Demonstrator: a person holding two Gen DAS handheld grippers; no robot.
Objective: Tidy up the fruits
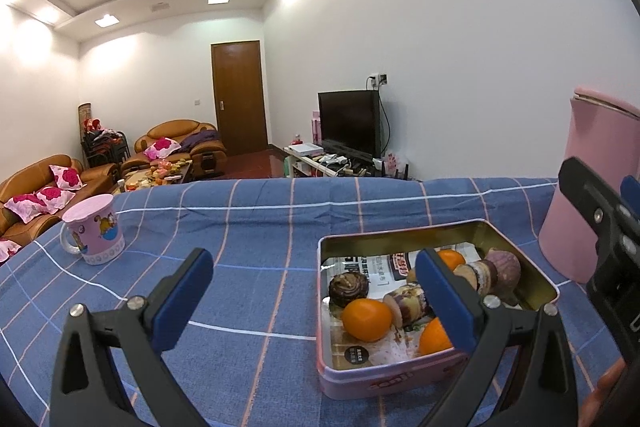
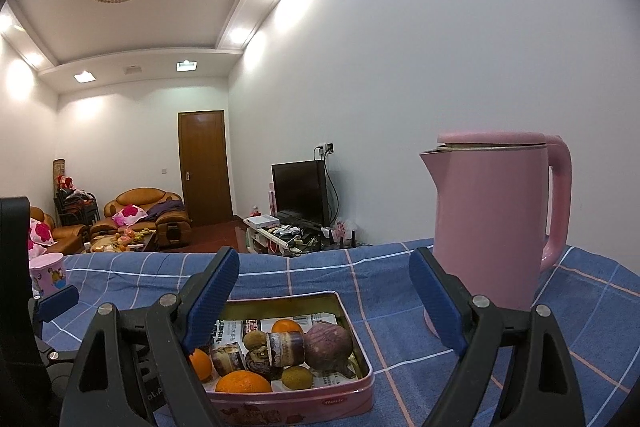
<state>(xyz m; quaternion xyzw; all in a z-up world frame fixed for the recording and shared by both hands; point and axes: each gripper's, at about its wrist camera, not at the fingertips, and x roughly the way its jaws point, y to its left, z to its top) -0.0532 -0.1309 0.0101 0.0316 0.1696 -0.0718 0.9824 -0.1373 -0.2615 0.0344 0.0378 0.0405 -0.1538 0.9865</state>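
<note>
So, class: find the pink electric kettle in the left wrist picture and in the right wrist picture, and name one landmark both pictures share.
Left wrist view: the pink electric kettle is cut off at the right edge, standing behind the right gripper.
Right wrist view: the kettle stands whole, right of centre, on the blue checked tablecloth.
Shared landmark: the pink tin of fruit, to the kettle's left in both.

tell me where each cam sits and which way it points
Left wrist: on the left gripper, looking forward across the blue checked tablecloth toward the living room; its own open fingers and the right gripper at the right edge show.
Right wrist: on the right gripper, facing the same way, pink kettle close ahead; the left gripper shows at the left edge.
Shared: pink tin of fruit, cartoon mug, kettle.
</note>
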